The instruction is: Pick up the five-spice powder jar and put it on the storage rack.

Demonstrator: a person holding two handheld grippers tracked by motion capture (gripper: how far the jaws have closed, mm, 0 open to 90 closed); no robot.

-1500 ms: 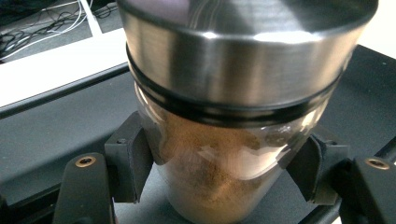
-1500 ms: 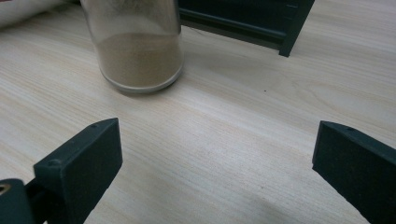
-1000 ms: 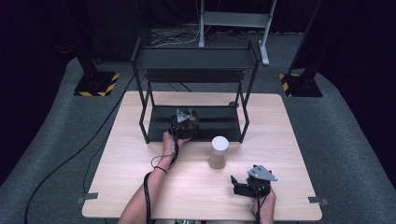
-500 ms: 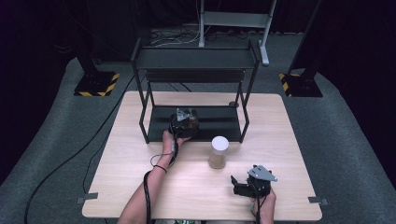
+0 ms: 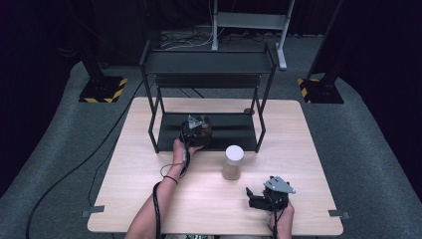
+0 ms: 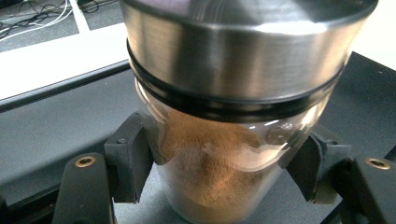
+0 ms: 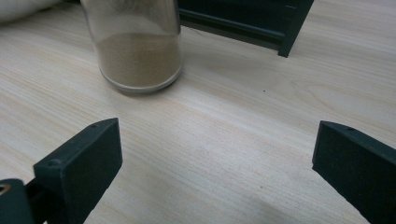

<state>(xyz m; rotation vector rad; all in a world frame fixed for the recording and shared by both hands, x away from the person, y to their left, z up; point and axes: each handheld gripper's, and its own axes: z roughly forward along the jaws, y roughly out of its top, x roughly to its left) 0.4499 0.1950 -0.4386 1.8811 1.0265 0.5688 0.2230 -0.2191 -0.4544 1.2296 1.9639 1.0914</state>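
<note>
A glass jar of brown powder (image 6: 219, 186) with a steel lid (image 6: 243, 46) stands on the black rack's lower shelf (image 6: 51, 130). My left gripper (image 6: 219, 172) is shut on it, a pad against the glass on each side. From above, the left gripper (image 5: 198, 128) reaches into the rack (image 5: 209, 62) over its front edge. A second jar (image 5: 233, 162), white-lidded with tan powder, stands on the table in front of the rack. My right gripper (image 5: 253, 198) rests near the table's front right, open and holding nothing, with its jaws toward that second jar (image 7: 135, 42).
The wooden table (image 5: 318, 149) has bare room to the left and right of the rack. The rack's front right leg (image 7: 292, 32) stands just behind the tan jar. Cables trail from both grippers. A small round object (image 5: 247, 110) lies behind the rack.
</note>
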